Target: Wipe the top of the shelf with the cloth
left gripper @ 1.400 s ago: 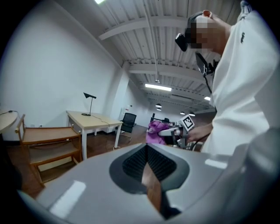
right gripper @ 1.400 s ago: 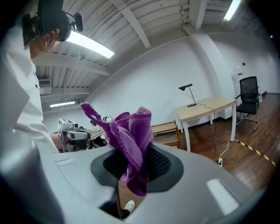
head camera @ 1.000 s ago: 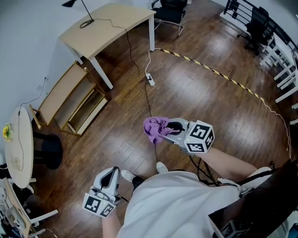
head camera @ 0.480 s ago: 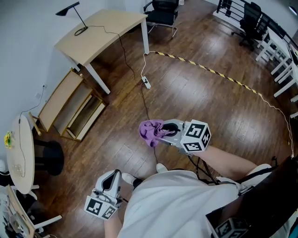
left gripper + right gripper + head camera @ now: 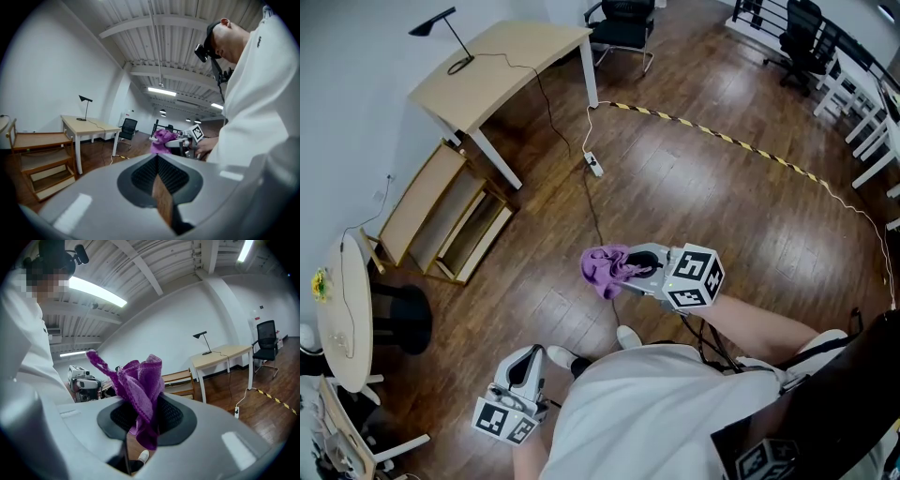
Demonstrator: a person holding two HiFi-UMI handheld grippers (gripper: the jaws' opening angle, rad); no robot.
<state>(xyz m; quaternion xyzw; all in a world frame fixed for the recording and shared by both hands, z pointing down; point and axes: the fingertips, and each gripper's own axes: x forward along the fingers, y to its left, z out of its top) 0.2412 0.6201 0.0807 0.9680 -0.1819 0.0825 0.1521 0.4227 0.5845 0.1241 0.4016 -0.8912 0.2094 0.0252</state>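
At the right gripper [image 5: 630, 267], anything new over the last second? (R.)

Very little. Its jaws stay clamped on the purple cloth [image 5: 604, 267]: one bunch stands up above the pads and a tail hangs below them. It is held out ahead of the person, at nearly the same spot in the head view as before. Left gripper [image 5: 523, 356]: jaws together with nothing between them, low at the person's left side, and a touch lower in frame than a second ago. (K.)

And further out? (R.)

The head view has drifted a little, so the shelf [image 5: 420, 187] and the worktop [image 5: 502, 61] have slid slightly in frame. The shelf stands at the far left against the wall, well apart from the cloth. Judgement: the cloth is secured, no wiping has begun, and the whole approach to the shelf is still to do. (K.)

Containers? (R.)

Only the shelf counts: stepped, wooden, with open tiers. Its top board reads as bare wood, and I can make out nothing on the lower tiers either. The worktop beyond it carries a black lamp [image 5: 441, 19] and a cable [image 5: 546, 84] that trails to the floor. The round table [image 5: 342, 309] at the near left holds a small yellow item [image 5: 314, 281], too small to identify. (K.)
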